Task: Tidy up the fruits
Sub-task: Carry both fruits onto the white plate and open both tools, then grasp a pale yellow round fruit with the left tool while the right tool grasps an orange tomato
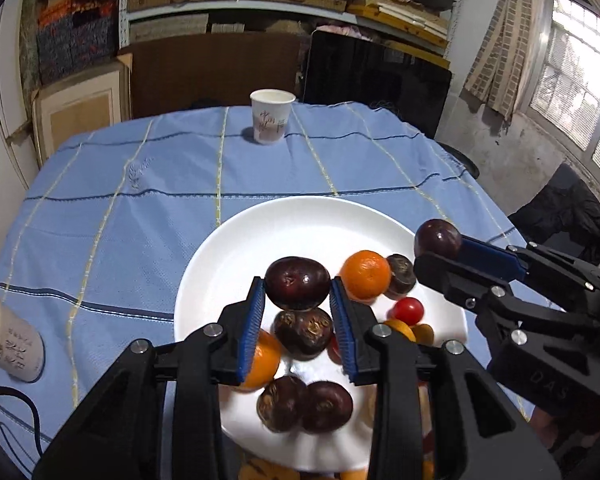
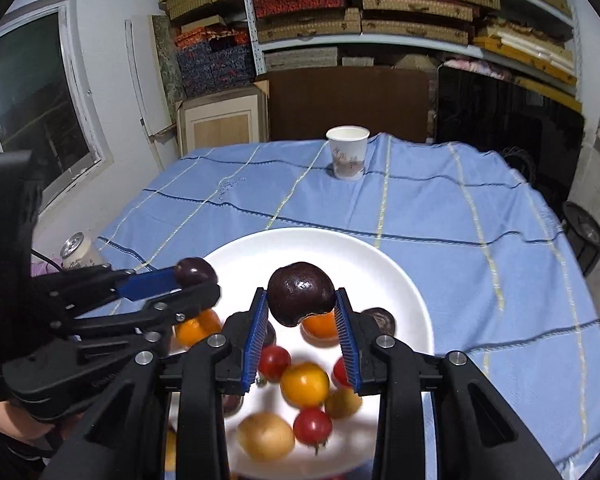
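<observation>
The left tongs (image 1: 298, 312) gripped a dark purple fruit (image 1: 297, 283) between their blue pads, above the white plate (image 1: 236, 256). The right tongs (image 2: 301, 322) clamped another dark fruit (image 2: 301, 293) over the same plate, where oranges (image 1: 365, 275), red tomatoes (image 2: 313, 426) and more dark fruits (image 1: 303, 332) lay. Farther off, a paper cup (image 1: 271, 116) stood upright on the blue-clothed bench (image 1: 120, 216).
</observation>
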The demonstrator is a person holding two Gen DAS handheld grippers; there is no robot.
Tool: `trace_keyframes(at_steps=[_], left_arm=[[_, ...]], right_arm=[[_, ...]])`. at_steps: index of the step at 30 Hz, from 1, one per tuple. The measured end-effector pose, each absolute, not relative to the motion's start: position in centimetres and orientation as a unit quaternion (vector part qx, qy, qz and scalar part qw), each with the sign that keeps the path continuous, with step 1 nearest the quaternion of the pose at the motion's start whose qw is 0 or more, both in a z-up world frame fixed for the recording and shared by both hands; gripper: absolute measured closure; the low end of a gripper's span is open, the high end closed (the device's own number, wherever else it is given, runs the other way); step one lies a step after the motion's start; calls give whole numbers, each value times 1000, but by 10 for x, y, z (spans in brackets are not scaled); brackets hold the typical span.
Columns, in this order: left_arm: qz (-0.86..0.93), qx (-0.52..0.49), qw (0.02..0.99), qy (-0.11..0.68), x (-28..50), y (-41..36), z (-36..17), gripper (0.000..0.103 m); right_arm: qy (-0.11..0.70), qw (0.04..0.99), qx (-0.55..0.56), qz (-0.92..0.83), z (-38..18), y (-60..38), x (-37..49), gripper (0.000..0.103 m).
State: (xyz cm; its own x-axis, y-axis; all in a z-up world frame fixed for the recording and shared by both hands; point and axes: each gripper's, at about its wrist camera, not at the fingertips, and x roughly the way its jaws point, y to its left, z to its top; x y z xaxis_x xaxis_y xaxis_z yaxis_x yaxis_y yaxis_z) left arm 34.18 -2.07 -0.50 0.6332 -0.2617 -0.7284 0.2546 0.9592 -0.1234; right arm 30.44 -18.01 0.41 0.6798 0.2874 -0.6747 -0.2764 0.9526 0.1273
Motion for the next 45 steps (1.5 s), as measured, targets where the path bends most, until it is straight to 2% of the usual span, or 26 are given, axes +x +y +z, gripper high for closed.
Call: trace_keyframes(at_steps=[1, 4, 5, 14, 18, 21, 26, 35, 36, 37, 39, 45], left_arm=[[-138, -7, 904, 405, 345, -19, -7, 53], [-131, -28, 909, 394, 345, -9, -3, 33], [-128, -30, 912, 388, 344, -6, -1, 31], [-137, -30, 917, 374, 292, 13, 9, 30], [-133, -12, 922, 364, 246, 21, -1, 17], [-130, -4, 921, 367, 213, 28, -16, 16], [-119, -6, 911, 396, 183, 37, -50, 13], [-105, 9, 901, 420, 173, 32, -71, 13], [-105, 9, 901, 421, 173, 31, -72, 13], [-106, 10, 900, 424, 174, 30, -72, 13], [-106, 11, 898, 427, 175, 28, -72, 13], [-107, 20, 898, 426, 182, 13, -67, 13]], right_arm=[[375, 914, 7, 154, 1, -180, 310, 61], [376, 915, 12, 148, 0, -184, 315, 57], [375, 915, 13, 151, 1, -184, 314, 57], [364, 915, 3, 172, 10, -192, 253, 56], [367, 910, 4, 193, 1, -193, 205, 48], [378, 903, -3, 202, -21, -189, 169, 47], [387, 900, -33, 198, -56, -172, 135, 38], [414, 893, -24, 176, -70, -153, 150, 38], [418, 891, -21, 176, -73, -153, 152, 43], [425, 887, -15, 179, -75, -152, 153, 56], [429, 886, -12, 175, -77, -154, 153, 66], [421, 891, -20, 167, -76, -164, 130, 66]])
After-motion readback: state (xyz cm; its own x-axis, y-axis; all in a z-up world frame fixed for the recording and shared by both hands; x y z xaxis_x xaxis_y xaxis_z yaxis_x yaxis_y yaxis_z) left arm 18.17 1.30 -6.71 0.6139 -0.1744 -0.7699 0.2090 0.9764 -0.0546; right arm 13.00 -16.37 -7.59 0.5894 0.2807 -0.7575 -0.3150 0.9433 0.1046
